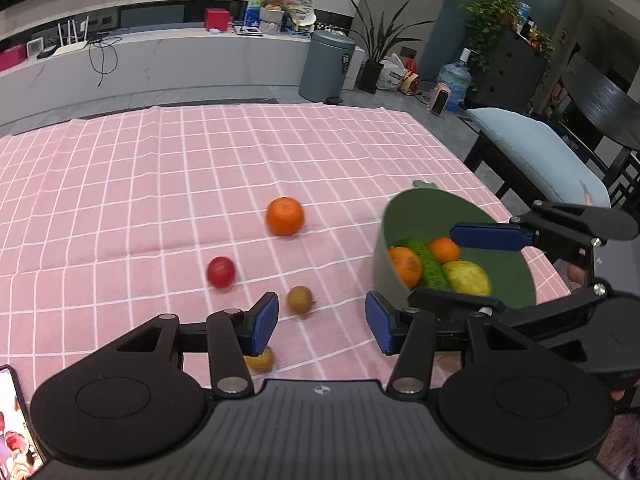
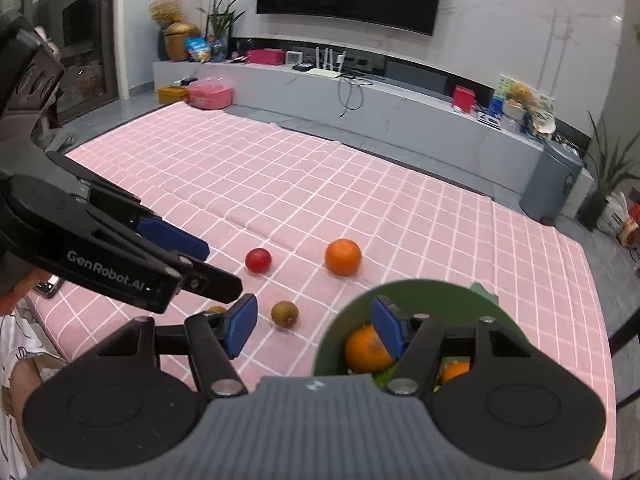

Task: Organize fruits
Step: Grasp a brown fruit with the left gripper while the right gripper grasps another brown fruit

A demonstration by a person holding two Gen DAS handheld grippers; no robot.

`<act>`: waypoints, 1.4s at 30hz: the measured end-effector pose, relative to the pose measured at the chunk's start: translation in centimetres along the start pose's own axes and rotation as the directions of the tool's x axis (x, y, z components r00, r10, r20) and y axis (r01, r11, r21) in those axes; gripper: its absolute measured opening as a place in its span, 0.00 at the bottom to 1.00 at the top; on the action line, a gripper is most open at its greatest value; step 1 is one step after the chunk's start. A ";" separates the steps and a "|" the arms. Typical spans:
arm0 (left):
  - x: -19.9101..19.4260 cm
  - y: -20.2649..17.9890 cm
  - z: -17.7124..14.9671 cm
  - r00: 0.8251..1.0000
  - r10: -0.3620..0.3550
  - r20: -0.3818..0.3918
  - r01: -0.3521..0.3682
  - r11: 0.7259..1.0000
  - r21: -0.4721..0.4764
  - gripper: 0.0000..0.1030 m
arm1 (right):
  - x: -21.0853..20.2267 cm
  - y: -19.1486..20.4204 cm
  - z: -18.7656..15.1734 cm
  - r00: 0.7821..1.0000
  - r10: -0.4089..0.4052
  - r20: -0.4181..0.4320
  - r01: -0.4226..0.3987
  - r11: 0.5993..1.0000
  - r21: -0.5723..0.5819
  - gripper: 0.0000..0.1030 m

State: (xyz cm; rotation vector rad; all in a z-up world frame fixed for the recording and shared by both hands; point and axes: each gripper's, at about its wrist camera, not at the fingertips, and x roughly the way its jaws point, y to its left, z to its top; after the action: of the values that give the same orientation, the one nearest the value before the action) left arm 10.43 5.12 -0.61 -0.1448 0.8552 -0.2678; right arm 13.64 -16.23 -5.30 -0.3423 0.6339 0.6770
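A green bowl point(image 1: 382, 256) point(image 2: 420, 292) near the table's right edge holds two oranges, a green cucumber-like fruit and a yellow-green fruit. On the pink checked cloth lie an orange point(image 1: 285, 216) point(image 2: 343, 257), a red fruit point(image 1: 221, 272) point(image 2: 258, 260) and a brown kiwi point(image 1: 300, 300) point(image 2: 284, 313). A second brown fruit point(image 1: 262, 360) is half hidden under a finger. My left gripper point(image 1: 320, 326) point(image 2: 220, 270) is open, with the kiwi just beyond its tips. My right gripper point(image 2: 314, 330) point(image 1: 432, 264) is open, one pad over the bowl's fruit, the other outside the rim.
A phone point(image 1: 12, 420) point(image 2: 48, 286) lies at the near left table edge. A chair with a pale blue cushion point(image 1: 532, 152) stands beyond the right edge. A grey bin point(image 1: 326, 66) point(image 2: 552, 180) stands on the floor past the table. The far cloth is bare.
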 end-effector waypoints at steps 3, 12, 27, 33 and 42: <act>0.2 0.8 -0.2 1.000 -0.004 -0.006 0.004 1.000 -0.002 0.58 | 1.0 0.3 0.7 1.000 0.024 -0.017 -0.024 0.999 -0.031 0.48; 2.8 2.2 -1.8 0.996 -0.006 -0.092 0.005 1.000 -0.005 0.52 | 4.3 1.9 2.0 0.992 0.081 -0.093 -0.097 0.978 -0.185 0.40; 5.6 3.7 -3.6 0.986 0.007 -0.164 -0.003 1.000 0.024 0.43 | 12.4 2.9 2.4 0.930 0.139 -0.340 -0.252 0.914 -0.317 0.31; 6.0 3.2 -3.8 0.985 0.017 -0.171 -0.009 0.999 0.050 0.37 | 14.6 2.8 2.4 0.915 0.121 -0.384 -0.246 0.923 -0.295 0.28; 6.2 3.2 -3.6 0.985 0.042 -0.168 -0.034 0.998 0.052 0.26 | 15.5 2.8 2.1 0.912 0.105 -0.396 -0.225 0.936 -0.269 0.22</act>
State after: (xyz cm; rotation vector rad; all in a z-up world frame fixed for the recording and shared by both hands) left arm 12.08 6.30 -8.19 -0.0605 1.0185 -0.2676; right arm 22.05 -5.86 -13.88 -0.7300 0.9336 0.8888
